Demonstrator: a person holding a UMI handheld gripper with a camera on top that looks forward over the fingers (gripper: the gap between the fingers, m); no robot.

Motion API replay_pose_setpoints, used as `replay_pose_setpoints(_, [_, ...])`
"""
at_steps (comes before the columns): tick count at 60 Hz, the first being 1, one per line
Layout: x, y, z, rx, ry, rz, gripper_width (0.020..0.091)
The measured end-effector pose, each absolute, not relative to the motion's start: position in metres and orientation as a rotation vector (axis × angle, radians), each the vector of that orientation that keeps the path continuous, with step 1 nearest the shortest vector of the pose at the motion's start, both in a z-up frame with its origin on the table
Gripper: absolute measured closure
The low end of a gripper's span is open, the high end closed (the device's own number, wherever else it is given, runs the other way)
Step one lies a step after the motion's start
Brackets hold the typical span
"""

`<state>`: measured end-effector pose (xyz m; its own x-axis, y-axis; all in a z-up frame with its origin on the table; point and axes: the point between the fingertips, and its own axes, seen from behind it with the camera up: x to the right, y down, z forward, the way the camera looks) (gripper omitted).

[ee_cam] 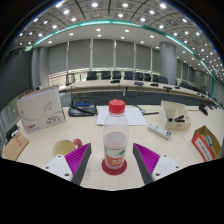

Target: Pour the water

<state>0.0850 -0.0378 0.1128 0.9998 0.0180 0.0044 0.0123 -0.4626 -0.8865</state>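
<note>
A clear plastic water bottle (116,137) with a red cap and a red-and-green label stands upright on a red coaster (114,166) on the pale table (150,115). It sits between my gripper's (113,160) two purple-padded fingers (80,160), with a visible gap at either side. The gripper is open and the bottle rests on its own. A pink cup (64,148) stands just left of the left finger.
A white box (41,108) and a brown carton (15,146) lie to the left. A remote-like device (160,130), a beige container (177,114) and a red-and-orange packet (206,142) lie to the right. Papers (120,115) sit beyond the bottle. Office chairs line the far desk.
</note>
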Motion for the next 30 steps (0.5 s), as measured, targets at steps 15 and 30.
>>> replay_pose_setpoints(15, [0.047,-0.149,0.183,-2.1,-0.005,-0.001,0.0245])
replay_pose_setpoints(30, [0.025,-0.267,0.236,-2.124,-0.042,-0.038,0.0242])
